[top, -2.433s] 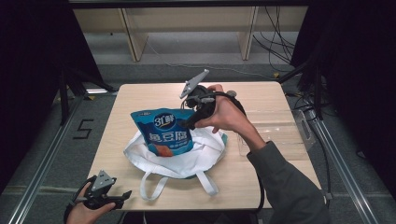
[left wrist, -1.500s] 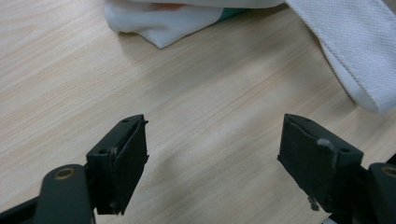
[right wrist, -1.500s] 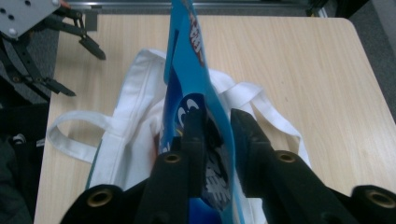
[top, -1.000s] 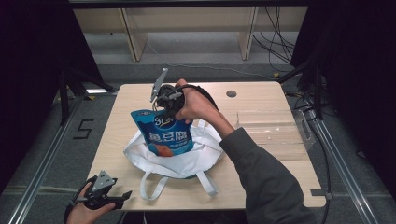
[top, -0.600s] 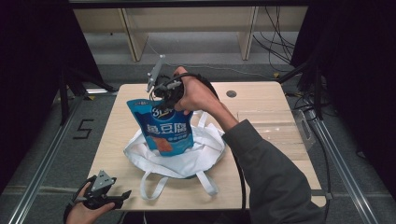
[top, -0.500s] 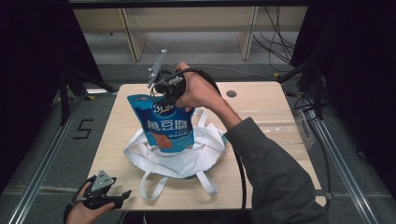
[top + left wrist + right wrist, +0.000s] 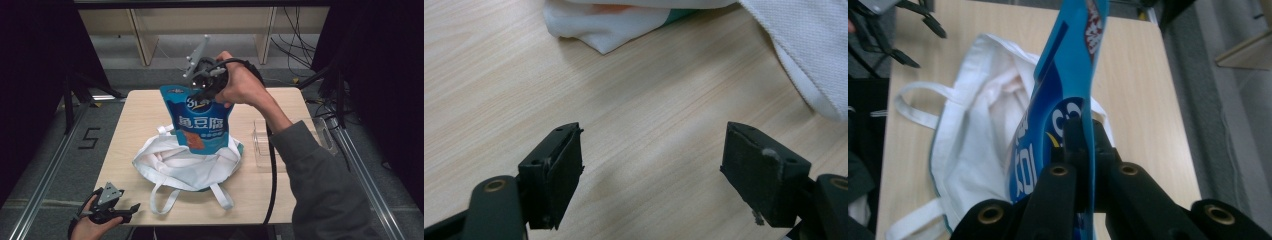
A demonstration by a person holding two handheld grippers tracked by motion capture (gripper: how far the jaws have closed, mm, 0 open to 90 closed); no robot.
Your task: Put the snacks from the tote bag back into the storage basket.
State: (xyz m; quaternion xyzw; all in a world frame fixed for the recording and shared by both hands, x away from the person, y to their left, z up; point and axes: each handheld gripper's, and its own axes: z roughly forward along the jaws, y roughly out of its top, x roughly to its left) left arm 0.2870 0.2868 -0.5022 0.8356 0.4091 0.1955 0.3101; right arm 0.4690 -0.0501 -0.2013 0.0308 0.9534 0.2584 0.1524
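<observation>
Hanging long-axis down from the right gripper, whose jaws pinch its top edge, the blue pouch seems partly inside the white bag, far from the wide-open left gripper.

I see a light wooden desk with rounded corners, standing on a grey floor. A white cloth tote bag lies crumpled near the middle of the desk, its mouth open upward; its two white handles trail flat toward the near edge. To the right of the bag, just beside it, a clear plastic tray sits near the right edge. The far part and the left side are bare wood.
</observation>
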